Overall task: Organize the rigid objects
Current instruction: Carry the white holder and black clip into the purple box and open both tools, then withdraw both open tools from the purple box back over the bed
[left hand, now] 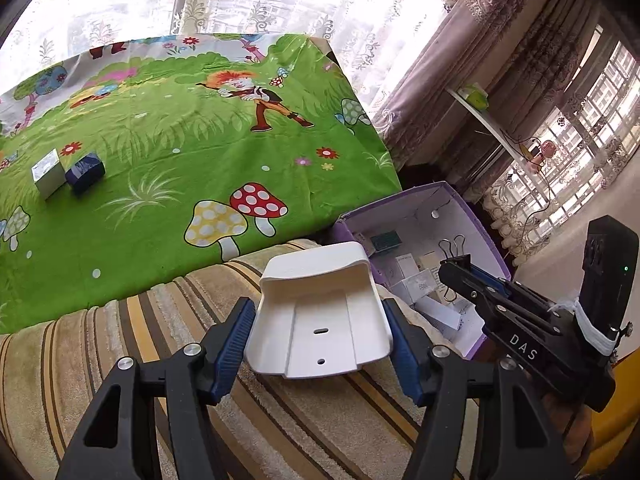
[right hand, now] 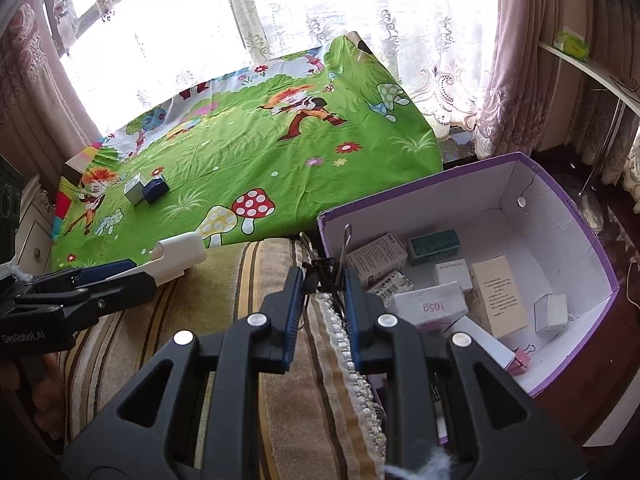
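My left gripper (left hand: pixel 318 312) is shut on a white plastic holder (left hand: pixel 320 312) and holds it over the striped cloth; it also shows in the right wrist view (right hand: pixel 176 258). My right gripper (right hand: pixel 322 278) is shut on a black binder clip (right hand: pixel 326 270) just left of the purple box (right hand: pixel 576 216); the clip also shows in the left wrist view (left hand: pixel 454 258). The box (left hand: pixel 476 216) holds several small cartons and a pink clip (right hand: pixel 520 358). A silver box (left hand: pixel 48 178) and a dark blue box (left hand: pixel 85 172) sit side by side on the green cartoon sheet (left hand: pixel 180 148).
A striped brown cloth (left hand: pixel 280 420) covers the near surface. Lace curtains and windows stand behind. A white shelf (right hand: pixel 592 68) with a green packet is at the right.
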`<state>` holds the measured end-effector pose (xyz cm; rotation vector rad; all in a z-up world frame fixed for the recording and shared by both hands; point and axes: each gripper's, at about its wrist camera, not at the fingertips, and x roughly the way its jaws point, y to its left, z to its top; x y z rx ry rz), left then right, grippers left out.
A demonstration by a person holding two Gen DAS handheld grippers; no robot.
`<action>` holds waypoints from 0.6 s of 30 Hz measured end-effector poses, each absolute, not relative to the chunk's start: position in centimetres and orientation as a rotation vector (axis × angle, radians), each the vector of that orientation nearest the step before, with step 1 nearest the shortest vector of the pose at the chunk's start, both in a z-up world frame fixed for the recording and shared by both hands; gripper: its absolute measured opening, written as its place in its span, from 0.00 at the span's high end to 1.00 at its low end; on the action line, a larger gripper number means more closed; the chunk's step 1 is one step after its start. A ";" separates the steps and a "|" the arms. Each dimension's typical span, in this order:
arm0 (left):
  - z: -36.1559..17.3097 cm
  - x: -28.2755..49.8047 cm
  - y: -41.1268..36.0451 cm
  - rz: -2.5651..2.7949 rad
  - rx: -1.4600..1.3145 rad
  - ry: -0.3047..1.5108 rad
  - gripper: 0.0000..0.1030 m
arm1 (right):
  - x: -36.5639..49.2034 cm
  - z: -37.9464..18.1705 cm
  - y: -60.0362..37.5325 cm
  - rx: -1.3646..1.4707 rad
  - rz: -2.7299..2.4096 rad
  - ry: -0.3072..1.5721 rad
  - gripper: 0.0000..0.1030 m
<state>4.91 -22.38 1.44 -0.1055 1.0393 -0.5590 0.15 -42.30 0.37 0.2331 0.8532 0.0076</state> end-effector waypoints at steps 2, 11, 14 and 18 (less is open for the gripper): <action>1.4 5.0 -23.4 -0.585 -0.109 1.045 0.38 | -0.1 0.5 -43.2 0.230 -0.021 0.846 0.76; 1.4 4.5 -28.4 -0.734 -0.098 1.048 0.38 | -1.3 0.6 -47.8 0.261 -0.152 0.826 0.76; 1.4 4.0 -29.8 -0.824 -0.096 1.050 0.31 | -1.7 0.5 -49.0 0.279 -0.176 0.826 0.76; 1.6 3.5 -30.2 -0.826 -0.061 1.034 0.23 | -2.4 0.7 -50.2 0.295 -0.223 0.816 0.30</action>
